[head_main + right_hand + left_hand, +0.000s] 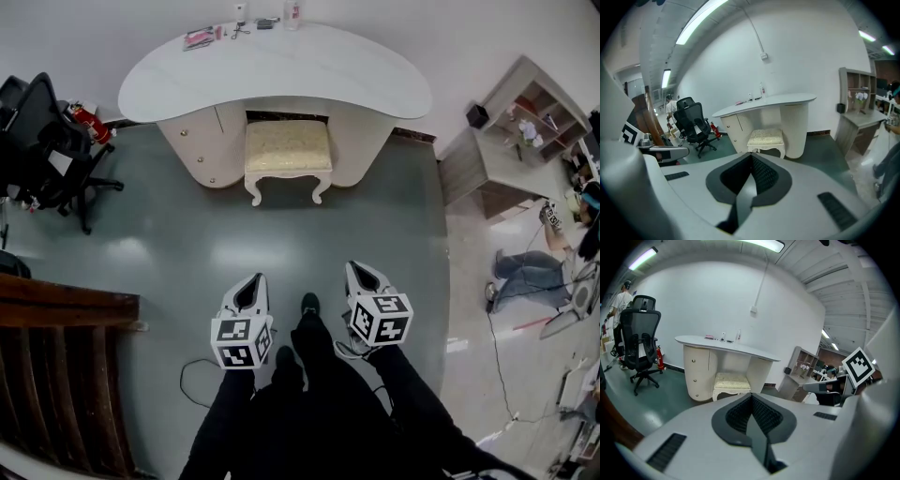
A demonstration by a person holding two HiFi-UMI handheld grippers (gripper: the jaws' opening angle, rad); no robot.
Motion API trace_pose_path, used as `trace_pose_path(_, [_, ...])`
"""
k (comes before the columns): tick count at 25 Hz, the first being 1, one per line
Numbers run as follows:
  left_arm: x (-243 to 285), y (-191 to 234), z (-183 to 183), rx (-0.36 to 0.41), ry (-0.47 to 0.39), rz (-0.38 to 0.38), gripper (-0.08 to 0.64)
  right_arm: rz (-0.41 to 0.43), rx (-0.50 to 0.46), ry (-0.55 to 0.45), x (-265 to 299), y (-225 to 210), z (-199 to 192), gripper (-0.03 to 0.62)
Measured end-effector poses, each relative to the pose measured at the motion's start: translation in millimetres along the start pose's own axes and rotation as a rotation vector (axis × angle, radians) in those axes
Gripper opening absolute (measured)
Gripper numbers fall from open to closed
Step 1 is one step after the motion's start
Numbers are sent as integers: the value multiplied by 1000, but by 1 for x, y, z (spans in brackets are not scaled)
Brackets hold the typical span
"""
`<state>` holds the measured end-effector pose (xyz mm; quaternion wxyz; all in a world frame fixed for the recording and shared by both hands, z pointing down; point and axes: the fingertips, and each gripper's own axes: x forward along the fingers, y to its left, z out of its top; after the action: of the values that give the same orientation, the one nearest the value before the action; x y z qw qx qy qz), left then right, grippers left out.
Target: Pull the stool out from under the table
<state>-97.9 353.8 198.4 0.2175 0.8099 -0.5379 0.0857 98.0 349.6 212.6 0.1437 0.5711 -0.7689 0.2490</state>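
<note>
Stool [288, 152] half tucked under the bench [356, 80] at 12 o'clock, left tool [249, 289] and right tool [364, 277] both clenched empty.

closed hand-held gripper [751, 165], stool [765, 138], table [764, 102]

From the person's spot, the stool [288, 150] stood at twelve o'clock, partly tucked under the table [337, 80], which backed against the wall. Small items [214, 36], perhaps bottles, lay along the table's far edge. An office chair [47, 141] sat at ten o'clock and a shelf unit [525, 117] at two.
</note>
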Motion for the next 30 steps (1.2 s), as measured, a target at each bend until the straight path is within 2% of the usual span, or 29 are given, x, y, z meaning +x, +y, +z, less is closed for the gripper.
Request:
trace_pose_path(7, [78,11,12,-38,104,70,-2,4,0,99,62,-44,16,2])
trace_pose_path(12, [129,22,19,-60,166,114,-2,24,1,151,105,-59,26,2])
trace_pose_path(20, [199,41,25,-70,212,153,-2,48,0,205,163,-76,33,2])
trace_pose_path(24, [235,65,12,-83,244,160,-2,32,8,246,202,-83,20,2])
trace_pose_path(30, [284,98,-29,-102,314,165,-2,-2,16,293,260,-94,-7,2])
